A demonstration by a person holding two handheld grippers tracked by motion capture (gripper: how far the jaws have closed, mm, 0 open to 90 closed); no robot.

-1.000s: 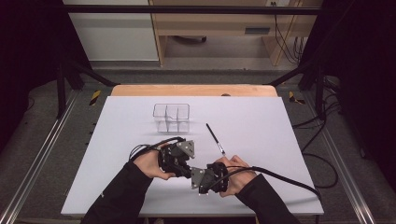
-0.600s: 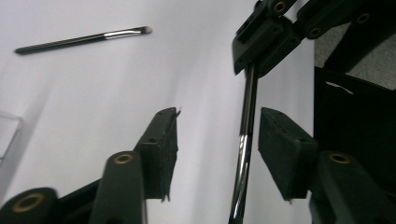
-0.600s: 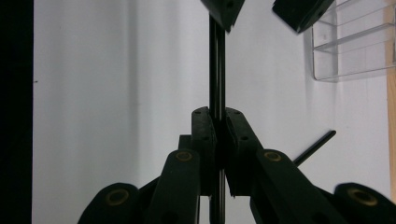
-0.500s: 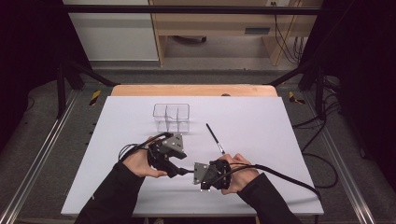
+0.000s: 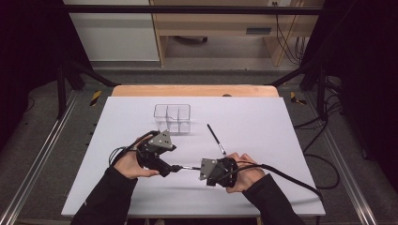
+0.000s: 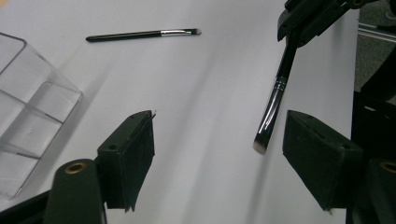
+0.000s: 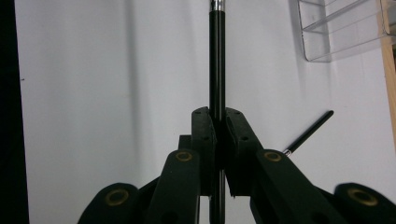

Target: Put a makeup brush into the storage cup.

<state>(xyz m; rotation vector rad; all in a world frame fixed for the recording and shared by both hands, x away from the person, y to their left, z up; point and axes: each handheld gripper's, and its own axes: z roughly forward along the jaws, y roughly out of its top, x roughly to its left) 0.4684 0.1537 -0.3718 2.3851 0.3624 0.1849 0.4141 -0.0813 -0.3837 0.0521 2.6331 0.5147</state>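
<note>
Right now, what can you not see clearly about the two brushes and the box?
- Held brush: the right gripper view's top edge cuts off its bristles; the right gripper hides part of the handle.
- Box: the left gripper view's left edge cuts it off.
- Loose brush: too small in the high view to see bristles.

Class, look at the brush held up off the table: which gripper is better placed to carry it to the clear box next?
The right gripper. Its jaws are clamped on the brush handle, while the left gripper has just been opening and its jaws stand apart, off the brush. The clear box lies ahead.
</note>
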